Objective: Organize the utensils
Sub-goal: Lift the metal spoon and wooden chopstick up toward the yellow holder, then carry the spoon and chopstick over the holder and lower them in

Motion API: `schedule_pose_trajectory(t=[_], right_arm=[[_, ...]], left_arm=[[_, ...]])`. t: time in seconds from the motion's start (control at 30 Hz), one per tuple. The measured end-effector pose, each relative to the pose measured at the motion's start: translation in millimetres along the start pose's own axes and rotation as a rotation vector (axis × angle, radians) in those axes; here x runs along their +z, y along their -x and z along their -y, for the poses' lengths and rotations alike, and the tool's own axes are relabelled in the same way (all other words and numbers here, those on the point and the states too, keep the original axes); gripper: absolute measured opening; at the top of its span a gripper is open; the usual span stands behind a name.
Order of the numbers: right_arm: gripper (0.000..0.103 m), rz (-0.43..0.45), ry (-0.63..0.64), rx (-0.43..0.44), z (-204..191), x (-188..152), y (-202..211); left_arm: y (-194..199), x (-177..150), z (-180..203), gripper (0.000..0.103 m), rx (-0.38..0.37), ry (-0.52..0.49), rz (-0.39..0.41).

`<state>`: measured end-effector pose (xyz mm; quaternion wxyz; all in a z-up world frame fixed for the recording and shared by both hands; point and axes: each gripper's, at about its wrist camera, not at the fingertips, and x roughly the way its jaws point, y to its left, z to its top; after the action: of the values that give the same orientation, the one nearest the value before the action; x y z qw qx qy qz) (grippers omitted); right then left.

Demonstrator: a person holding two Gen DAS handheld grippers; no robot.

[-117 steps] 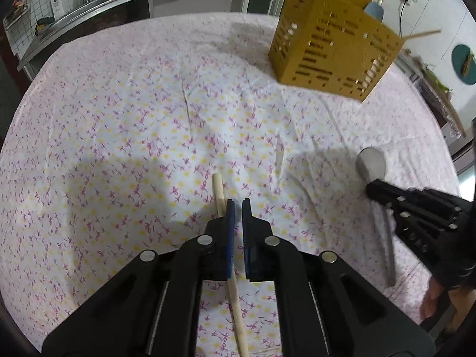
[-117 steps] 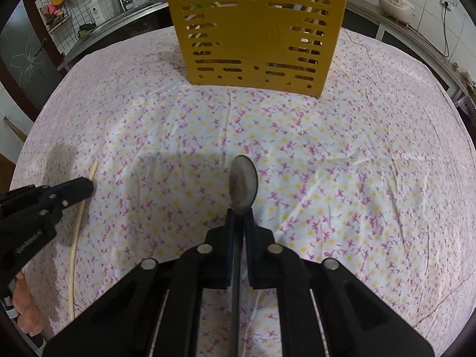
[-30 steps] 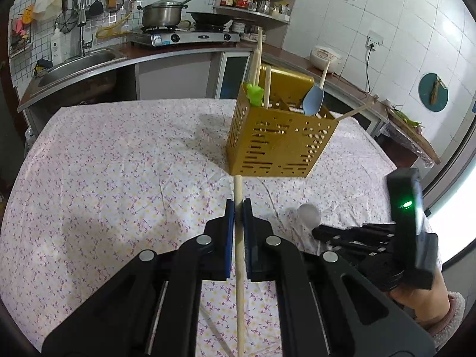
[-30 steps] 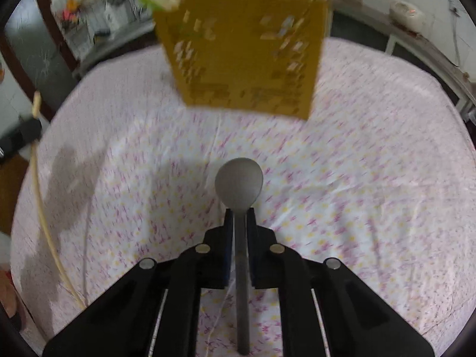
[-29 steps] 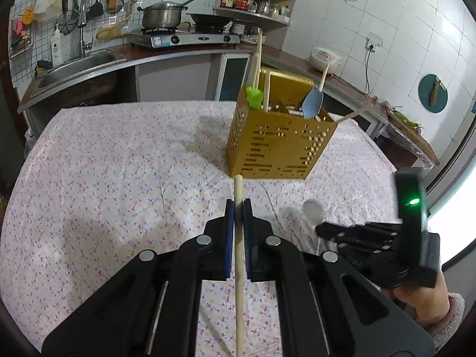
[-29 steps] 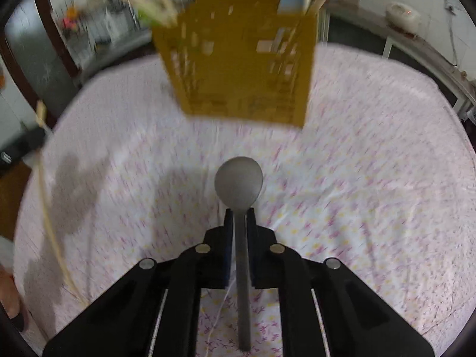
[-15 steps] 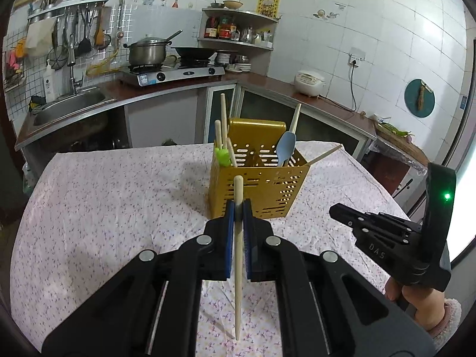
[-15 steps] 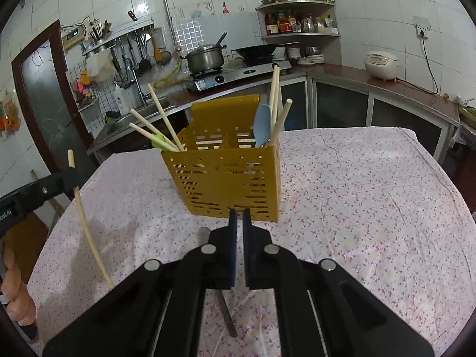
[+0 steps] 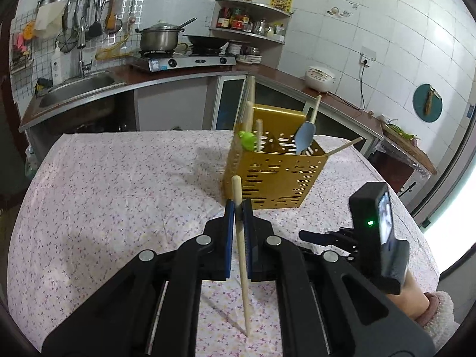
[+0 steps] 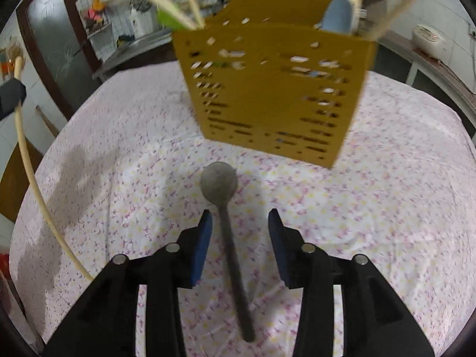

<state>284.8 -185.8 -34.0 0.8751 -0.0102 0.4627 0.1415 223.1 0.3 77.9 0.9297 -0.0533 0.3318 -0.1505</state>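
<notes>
A yellow slotted utensil holder [image 9: 275, 175] [image 10: 273, 95] stands on the floral tablecloth and holds chopsticks, a blue spoon and a green-tipped utensil. My left gripper [image 9: 238, 208] is shut on a wooden chopstick [image 9: 241, 253], held upright above the table in front of the holder; the chopstick also shows at the left of the right wrist view [image 10: 32, 172]. My right gripper [image 10: 239, 223] is open. A grey metal spoon [image 10: 226, 205] is between its spread jaws, untouched by either pad, bowl toward the holder.
The tablecloth [image 9: 119, 184] covers the whole table. Behind it runs a kitchen counter with a sink [image 9: 77, 89], a stove with a pot [image 9: 160, 38] and a rice cooker [image 9: 319, 77]. The right gripper's body [image 9: 374, 232] is at the right of the left wrist view.
My right gripper has opened and let go of the grey spoon. It has moved closer to the holder. My left gripper still holds the chopstick upright.
</notes>
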Motion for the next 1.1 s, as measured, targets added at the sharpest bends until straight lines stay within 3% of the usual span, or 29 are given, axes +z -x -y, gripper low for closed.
schedule_pose_trajectory(t=[0.13, 0.17, 0.27, 0.37, 0.5, 0.77, 1.1], right_arm=[[0.037, -0.075, 0.058, -0.031, -14, 8, -22], [0.034, -0.090, 0.068, -0.037, -16, 9, -26], [0.008, -0.101, 0.101, -0.086, -21, 12, -35], [0.008, -0.080, 0.084, -0.091, -17, 10, -25], [0.008, 0.018, 0.029, -0.058, -6, 2, 13], [0.008, 0.374, -0.037, -0.051, 11, -3, 113], [0.008, 0.554, -0.111, -0.041, 33, 1, 133]], left_arm=[[-4, 2, -12, 0.005, -0.005, 0.023, -0.020], [-5, 2, -13, 0.005, -0.005, 0.022, -0.021], [-6, 3, -10, 0.005, -0.001, 0.014, -0.021], [-6, 3, -9, 0.005, -0.005, 0.011, -0.023], [-6, 6, -4, 0.005, -0.011, 0.008, -0.014], [4, 15, 23, 0.004, -0.021, -0.034, 0.042], [17, 48, 46, 0.004, -0.023, -0.070, 0.111]])
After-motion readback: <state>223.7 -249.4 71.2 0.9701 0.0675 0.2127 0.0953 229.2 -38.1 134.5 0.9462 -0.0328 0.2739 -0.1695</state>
